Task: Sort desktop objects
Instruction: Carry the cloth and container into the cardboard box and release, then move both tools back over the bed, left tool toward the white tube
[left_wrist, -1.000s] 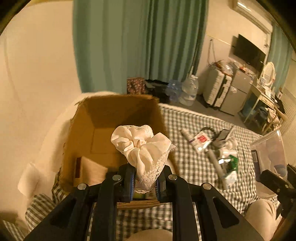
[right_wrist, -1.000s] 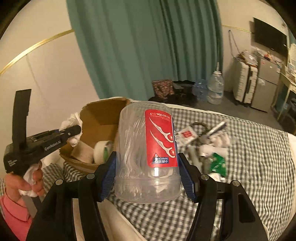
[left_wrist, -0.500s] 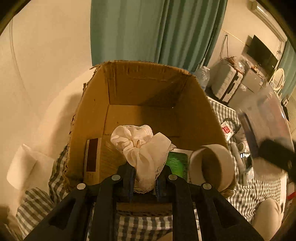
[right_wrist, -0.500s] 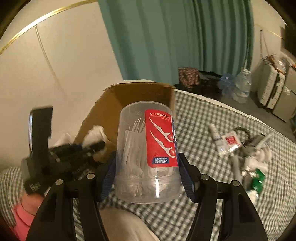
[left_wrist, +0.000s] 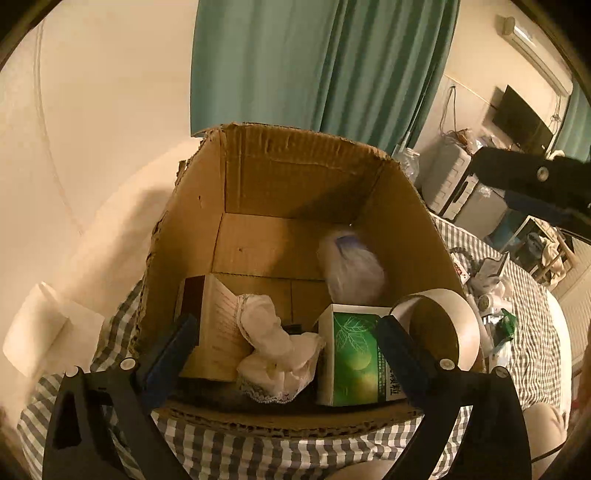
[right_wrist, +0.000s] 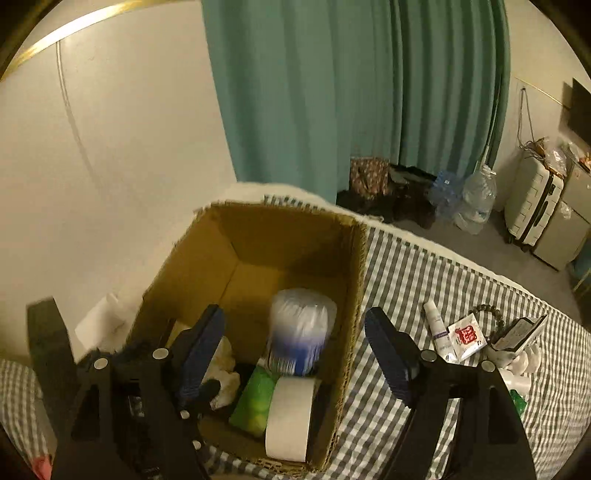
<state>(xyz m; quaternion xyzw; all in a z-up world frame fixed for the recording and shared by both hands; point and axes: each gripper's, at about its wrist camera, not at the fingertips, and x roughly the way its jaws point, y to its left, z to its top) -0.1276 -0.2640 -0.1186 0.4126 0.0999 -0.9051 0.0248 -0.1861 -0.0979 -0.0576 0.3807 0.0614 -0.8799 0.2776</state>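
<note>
An open cardboard box (left_wrist: 295, 173) (right_wrist: 280, 236) stands on the checked cloth. My left gripper (left_wrist: 284, 332) hangs over its near edge, jaws opening wide. The white lace scrunchie (left_wrist: 275, 350) lies loose below them on the box floor, touched by neither pad. My right gripper (right_wrist: 293, 332) is above the box, jaws opening. The clear toothpick jar (right_wrist: 299, 328) (left_wrist: 351, 266), blurred, has left its pads and is inside the box. A green carton (left_wrist: 354, 358), a white tape roll (left_wrist: 439, 328) and a booklet (left_wrist: 218, 325) also lie in the box.
Small loose items (right_wrist: 461, 332), among them a tube, a sachet and a bead bracelet, lie on the checked cloth (right_wrist: 406, 273) right of the box. A pale wall and a green curtain (right_wrist: 351, 92) stand behind. Water bottles (right_wrist: 476, 199) and a suitcase sit on the floor beyond.
The left jaws went from shut on the scrunchie to wide apart, and it dropped into the box. The right gripper moved over the box and let the jar go.
</note>
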